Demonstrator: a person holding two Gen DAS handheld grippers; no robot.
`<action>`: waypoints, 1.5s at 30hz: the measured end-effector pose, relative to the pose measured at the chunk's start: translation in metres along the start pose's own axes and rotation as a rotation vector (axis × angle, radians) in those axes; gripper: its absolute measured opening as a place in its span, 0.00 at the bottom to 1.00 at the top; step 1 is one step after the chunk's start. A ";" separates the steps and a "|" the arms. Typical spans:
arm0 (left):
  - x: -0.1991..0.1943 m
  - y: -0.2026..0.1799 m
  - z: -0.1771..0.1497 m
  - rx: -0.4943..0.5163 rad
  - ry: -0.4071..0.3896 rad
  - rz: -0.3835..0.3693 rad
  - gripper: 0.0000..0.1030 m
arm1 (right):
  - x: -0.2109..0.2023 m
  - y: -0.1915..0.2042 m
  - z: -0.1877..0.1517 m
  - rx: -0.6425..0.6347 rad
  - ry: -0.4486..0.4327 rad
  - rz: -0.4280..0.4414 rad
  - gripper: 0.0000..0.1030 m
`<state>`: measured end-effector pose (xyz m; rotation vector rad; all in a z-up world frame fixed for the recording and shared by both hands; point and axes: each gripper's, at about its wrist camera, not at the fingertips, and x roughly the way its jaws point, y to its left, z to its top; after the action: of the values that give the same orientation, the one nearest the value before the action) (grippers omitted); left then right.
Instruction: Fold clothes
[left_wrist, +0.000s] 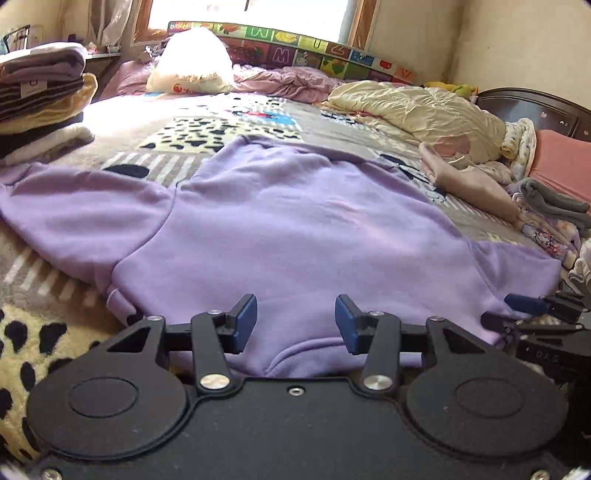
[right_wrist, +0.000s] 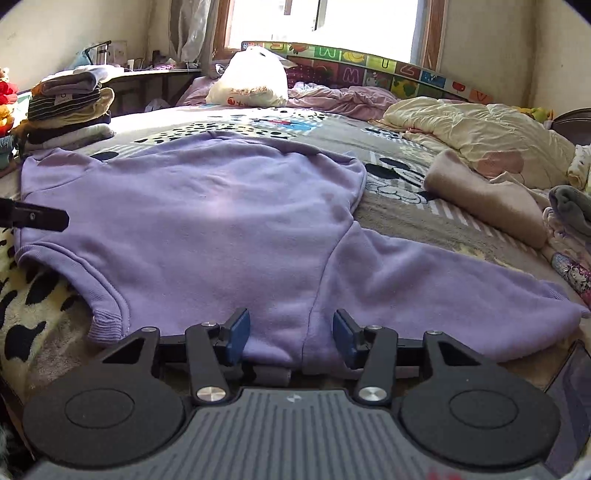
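Note:
A lilac sweatshirt (left_wrist: 295, 221) (right_wrist: 221, 229) lies spread flat on the patterned bed blanket (left_wrist: 207, 136), neckline toward me and hem far. One sleeve (left_wrist: 74, 214) stretches left, the other sleeve (right_wrist: 443, 288) right. My left gripper (left_wrist: 295, 321) is open at the near edge, its blue pads on either side of the neckline fold (left_wrist: 295, 354). My right gripper (right_wrist: 290, 332) is open over the shoulder seam, with cloth lying between its fingers but not pinched. It also shows in the left wrist view as the right gripper (left_wrist: 506, 314), at the shoulder's edge. A black part of the left gripper (right_wrist: 37, 218) juts in from the left of the right wrist view.
A stack of folded clothes (left_wrist: 40, 92) (right_wrist: 70, 107) stands at the far left. A cream quilt (left_wrist: 424, 110), a beige garment (right_wrist: 487, 199) and loose clothes (left_wrist: 554, 206) crowd the right side. A white bag (right_wrist: 255, 81) sits near the window end.

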<state>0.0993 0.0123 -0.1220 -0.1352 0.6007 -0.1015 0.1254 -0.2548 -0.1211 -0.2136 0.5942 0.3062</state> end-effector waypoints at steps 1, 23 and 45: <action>0.004 0.002 -0.009 0.044 0.003 -0.005 0.50 | 0.002 0.001 -0.005 0.027 0.022 -0.013 0.50; -0.005 -0.030 0.038 -0.048 -0.012 -0.166 0.61 | -0.004 -0.075 -0.055 0.840 -0.083 0.157 0.69; 0.159 -0.179 0.160 0.306 0.111 -0.041 0.62 | 0.018 -0.088 -0.049 0.905 -0.130 0.258 0.65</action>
<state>0.3107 -0.1699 -0.0516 0.1556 0.6862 -0.2406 0.1446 -0.3473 -0.1610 0.7536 0.5800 0.2707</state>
